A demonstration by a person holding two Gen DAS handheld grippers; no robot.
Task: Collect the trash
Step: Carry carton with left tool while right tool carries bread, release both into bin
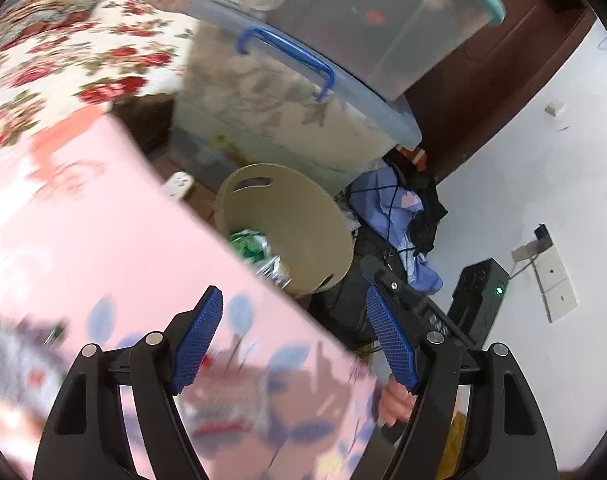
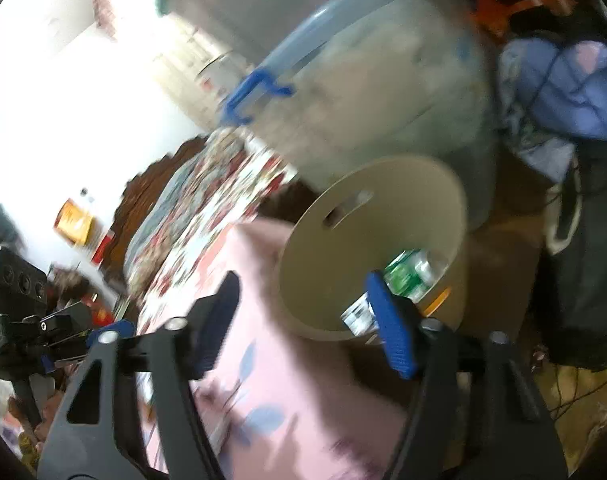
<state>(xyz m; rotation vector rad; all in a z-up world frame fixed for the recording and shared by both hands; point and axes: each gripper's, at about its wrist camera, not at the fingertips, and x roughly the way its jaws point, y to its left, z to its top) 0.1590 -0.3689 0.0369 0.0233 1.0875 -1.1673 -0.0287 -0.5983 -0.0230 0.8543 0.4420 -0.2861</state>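
Note:
A beige waste bin (image 1: 303,216) stands on the floor beside the pink cloth-covered surface (image 1: 103,240). It holds a green can (image 1: 249,244) and other wrappers. My left gripper (image 1: 293,336) is open and empty above the pink cloth's edge, just short of the bin. In the right wrist view the bin (image 2: 335,264) sits straight ahead with the green can (image 2: 407,274) and a small printed packet (image 2: 357,316) inside. My right gripper (image 2: 303,320) is open and empty, over the bin's near rim. The other gripper (image 2: 63,332) shows at far left.
A clear storage box with blue handle (image 1: 287,92) stands behind the bin, with a second box stacked on it. A flowered bedspread (image 1: 63,60) lies left. Blue and black clothes (image 1: 407,208) pile to the bin's right. A black device with a green light (image 1: 483,292) sits by the white wall.

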